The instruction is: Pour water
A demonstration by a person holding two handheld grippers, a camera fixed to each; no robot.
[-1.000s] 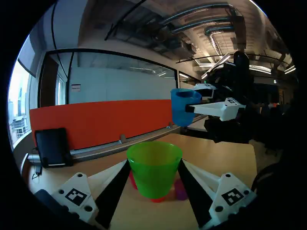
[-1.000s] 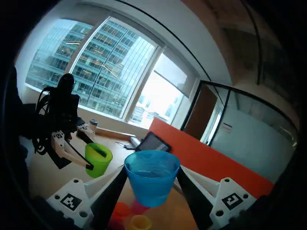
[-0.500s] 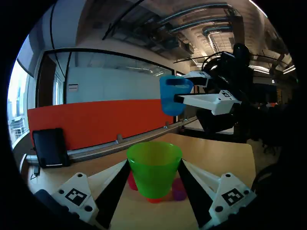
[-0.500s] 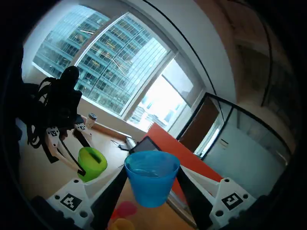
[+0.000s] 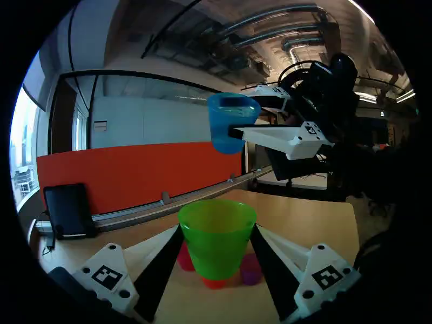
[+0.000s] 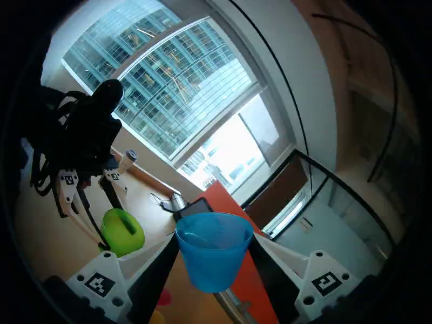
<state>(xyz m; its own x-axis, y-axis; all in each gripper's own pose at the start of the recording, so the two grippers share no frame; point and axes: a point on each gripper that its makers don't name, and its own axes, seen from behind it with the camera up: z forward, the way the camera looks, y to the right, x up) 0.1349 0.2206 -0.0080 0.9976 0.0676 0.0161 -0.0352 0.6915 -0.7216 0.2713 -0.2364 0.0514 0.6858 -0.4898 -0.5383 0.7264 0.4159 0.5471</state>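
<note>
Behind the green cup [image 5: 217, 248], on the wooden counter [image 5: 302, 216], stand three small ones partly hidden by it: a pink cup [image 5: 185, 258], a red cup [image 5: 215, 282] and a purple cup [image 5: 250, 268]. Farther back runs an orange partition [image 5: 135, 167] with a black tablet [image 5: 70, 210] leaning beside it and a glass wall above.

The left hand-held gripper [image 5: 217, 229] is clenched on the green cup, both fingers pressing its sides, and holds it upright over the counter. Higher up and slightly to the right, well apart from it, the right hand-held gripper [image 5: 240, 116] grasps the blue cup [image 5: 227, 127] between its two fingers.

The right gripper view has the blue cup upright between the fingers, with a pale sheen inside. The green cup shows at lower left, mouth tipped toward the camera, before a large window [image 6: 162, 92] with a paper cup [image 6: 128, 158] on the sill.

Square black-and-white markers [image 5: 106, 276] sit on the fingers. A small notice [image 5: 99, 126] on the glass is too small to read.
</note>
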